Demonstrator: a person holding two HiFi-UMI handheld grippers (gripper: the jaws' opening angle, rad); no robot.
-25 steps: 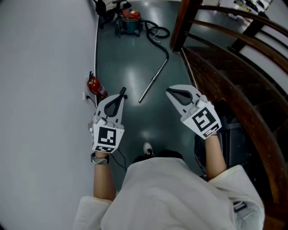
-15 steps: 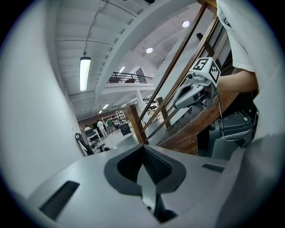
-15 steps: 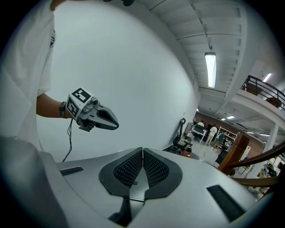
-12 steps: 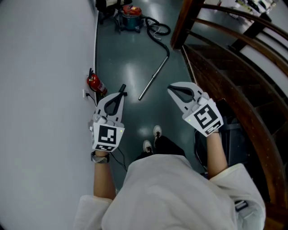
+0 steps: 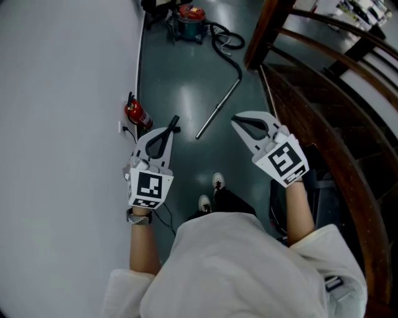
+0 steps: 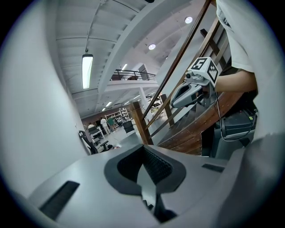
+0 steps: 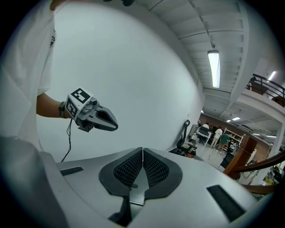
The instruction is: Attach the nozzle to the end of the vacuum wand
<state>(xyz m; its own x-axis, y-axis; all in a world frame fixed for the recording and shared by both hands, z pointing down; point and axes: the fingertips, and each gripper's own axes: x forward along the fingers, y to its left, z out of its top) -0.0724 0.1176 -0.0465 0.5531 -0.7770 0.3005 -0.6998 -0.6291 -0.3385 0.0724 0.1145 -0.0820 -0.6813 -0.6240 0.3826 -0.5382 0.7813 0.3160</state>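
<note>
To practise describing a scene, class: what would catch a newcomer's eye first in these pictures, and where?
The white left claw and right claw are held out side by side over the dark floor, both shut and empty. Beyond them a silver vacuum wand lies on the floor, with the vacuum cleaner further off at the top. A red fire extinguisher stands by the white wall on the left.

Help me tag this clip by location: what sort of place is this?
Probably a big open-plan workplace or workshop, in a passage beside a wooden staircase: a fire extinguisher sits by the white wall, and shelves and a balcony show beyond.
</note>
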